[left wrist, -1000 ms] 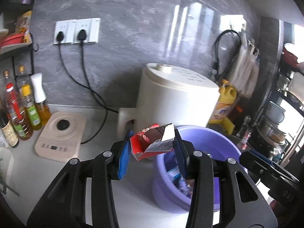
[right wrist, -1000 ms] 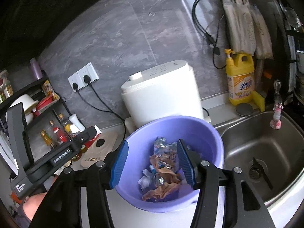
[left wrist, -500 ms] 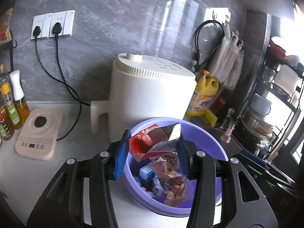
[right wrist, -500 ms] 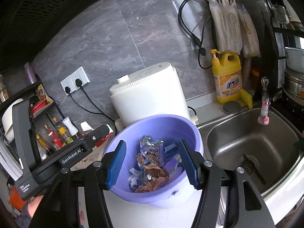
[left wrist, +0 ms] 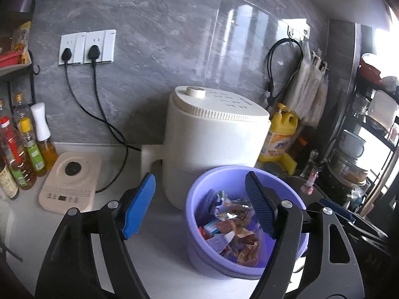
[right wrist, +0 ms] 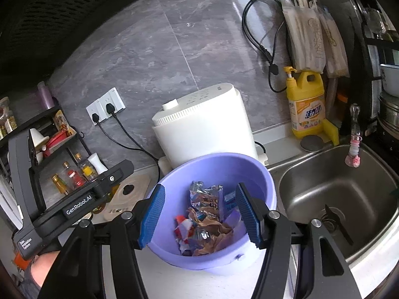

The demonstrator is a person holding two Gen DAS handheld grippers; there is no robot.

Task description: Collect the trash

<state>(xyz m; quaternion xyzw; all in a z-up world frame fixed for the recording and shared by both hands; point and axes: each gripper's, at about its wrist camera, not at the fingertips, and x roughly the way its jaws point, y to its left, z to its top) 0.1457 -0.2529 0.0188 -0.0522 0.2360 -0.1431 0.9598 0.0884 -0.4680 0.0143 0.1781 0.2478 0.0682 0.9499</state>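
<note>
**Operator:** Report tool state, nearest items first.

**Checker:** The left gripper (left wrist: 199, 204) has its jaws opening, with nothing between the blue pads (left wrist: 138, 206). The right gripper (right wrist: 199, 214) stands moderately wide and is also empty. Both hover just above the near rim of the purple basin (left wrist: 197, 191).

**Operator:** Where is the trash?

**Checker:** Inside the basin: crumpled wrappers (right wrist: 202, 219), foil, brown paper and a red-and-white carton piece lie on its floor. No loose trash shows on the white counter (left wrist: 159, 254) in either view. My judgement: collection is largely done, or at least this item is delivered. Whether more waste lies outside the views cannot be told.

**Operator:** Edges and clearance?

**Checker:** The basin sits near the front of the counter. To its right the sink (right wrist: 331, 199) drops away just beside it, so a sideways push risks tipping it over that lip. Directly behind, close to the far rim, stands the white appliance (left wrist: 214, 134). To the far left, a small scale (left wrist: 69, 184) and the bottles (left wrist: 22, 149) are well apart from the basin. Open room is upward and to the left over bare counter; withdrawal that way looks safest.
</note>
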